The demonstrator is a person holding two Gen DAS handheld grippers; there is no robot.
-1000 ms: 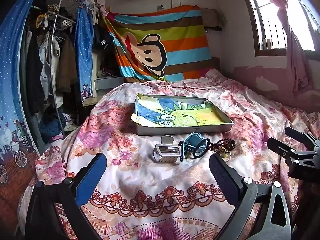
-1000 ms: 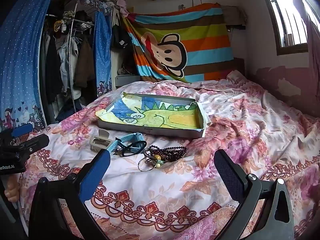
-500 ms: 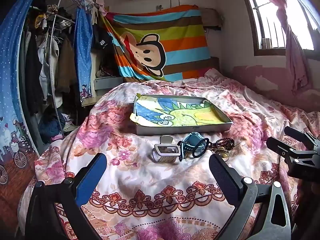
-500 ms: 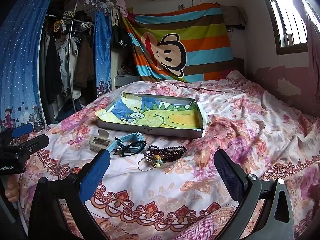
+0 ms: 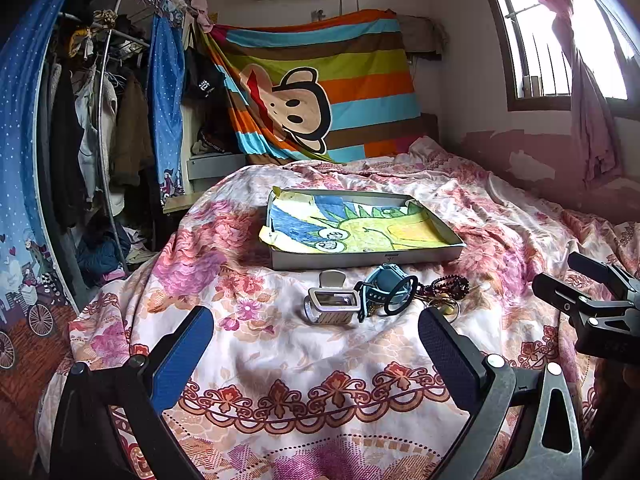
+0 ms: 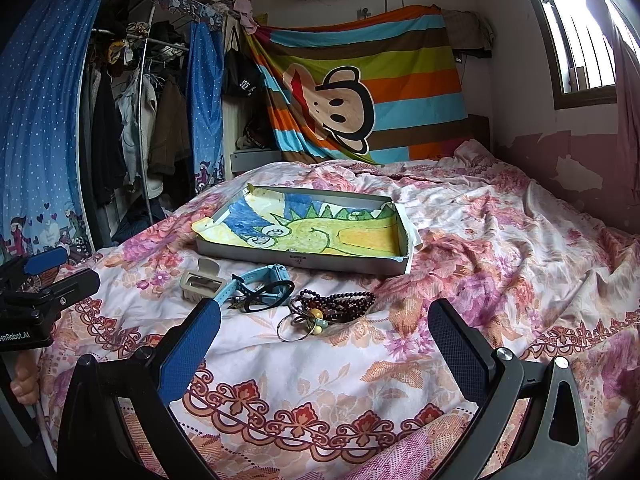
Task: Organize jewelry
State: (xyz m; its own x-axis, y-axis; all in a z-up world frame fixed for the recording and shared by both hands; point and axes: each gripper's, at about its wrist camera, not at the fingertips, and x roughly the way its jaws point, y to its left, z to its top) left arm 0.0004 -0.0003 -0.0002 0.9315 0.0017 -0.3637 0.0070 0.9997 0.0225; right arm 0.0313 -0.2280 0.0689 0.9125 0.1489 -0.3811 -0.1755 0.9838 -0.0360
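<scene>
A small heap of jewelry lies on the floral bedspread in front of a shallow grey tray [image 5: 454, 254] [image 6: 404, 266] lined with a crayon dinosaur drawing. In the heap are a beige hair claw [image 5: 332, 300] [image 6: 200, 280], a light blue watch [image 5: 386, 278] [image 6: 264, 276], a black ring-shaped band [image 6: 266, 298], dark red beads [image 5: 446, 286] [image 6: 340, 300] and a metal ring with yellow charms [image 6: 300, 326]. My left gripper [image 5: 312, 344] stands open, short of the heap. My right gripper [image 6: 324, 340] is open too, near the beads. Nothing is held.
The bed's left edge drops to a cluttered floor beside a clothes rack [image 5: 104, 120] with blue curtains. A striped monkey blanket [image 5: 316, 100] hangs at the back wall. A barred window [image 5: 560, 48] is at the right. Rumpled bedspread [image 6: 520, 240] stretches right of the tray.
</scene>
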